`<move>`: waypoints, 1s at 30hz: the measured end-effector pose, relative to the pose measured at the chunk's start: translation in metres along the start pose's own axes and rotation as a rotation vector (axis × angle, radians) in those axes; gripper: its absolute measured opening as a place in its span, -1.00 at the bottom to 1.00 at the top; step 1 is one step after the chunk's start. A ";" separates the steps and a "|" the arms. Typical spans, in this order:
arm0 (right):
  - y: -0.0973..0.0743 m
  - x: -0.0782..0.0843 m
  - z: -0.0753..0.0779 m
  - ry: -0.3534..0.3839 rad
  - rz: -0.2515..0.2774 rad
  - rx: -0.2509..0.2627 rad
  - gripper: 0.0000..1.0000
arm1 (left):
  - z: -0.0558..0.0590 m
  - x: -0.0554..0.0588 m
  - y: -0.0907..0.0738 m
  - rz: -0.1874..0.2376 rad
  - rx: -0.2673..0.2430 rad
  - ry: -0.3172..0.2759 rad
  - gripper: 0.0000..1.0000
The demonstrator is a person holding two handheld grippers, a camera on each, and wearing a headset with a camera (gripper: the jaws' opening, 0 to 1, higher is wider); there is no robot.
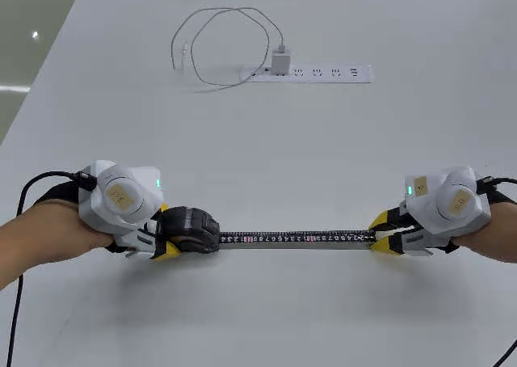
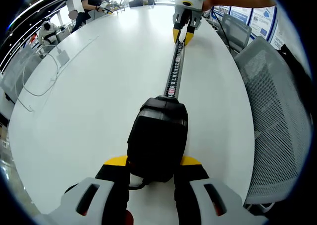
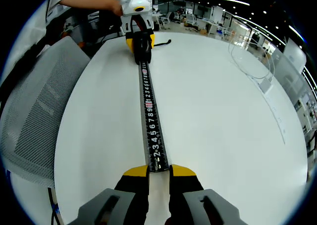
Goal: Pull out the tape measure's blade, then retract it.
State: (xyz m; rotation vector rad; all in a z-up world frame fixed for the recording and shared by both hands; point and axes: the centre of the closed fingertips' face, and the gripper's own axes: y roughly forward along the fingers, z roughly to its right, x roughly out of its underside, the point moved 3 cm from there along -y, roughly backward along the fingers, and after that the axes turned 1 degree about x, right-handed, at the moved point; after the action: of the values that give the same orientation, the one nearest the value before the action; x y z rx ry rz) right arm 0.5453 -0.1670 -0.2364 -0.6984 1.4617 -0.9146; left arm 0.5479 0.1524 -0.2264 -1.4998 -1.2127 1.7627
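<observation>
The tip of the blade is hiding between the yellow jaws of the right gripper, which is pinching it. The left gripper is clamping the black, rounded case. The flat numbered blade is stretching straight over the smooth white table, with bare surface lying open beyond.

A power strip was recorded at upper centre on the white table, a charger plugged in, its cable looped leftward. A grey mesh chair was noted alongside.
</observation>
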 end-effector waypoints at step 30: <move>-0.004 -0.016 -0.004 0.134 0.106 0.006 -0.44 | -0.001 -0.002 -0.010 0.059 -0.001 -0.088 -0.07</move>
State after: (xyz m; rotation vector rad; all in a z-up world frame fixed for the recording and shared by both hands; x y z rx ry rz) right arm 0.5430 -0.1549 -0.2248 -0.5582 1.5979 -0.8971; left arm 0.5478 0.1559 -0.2167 -1.4865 -1.2244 1.8848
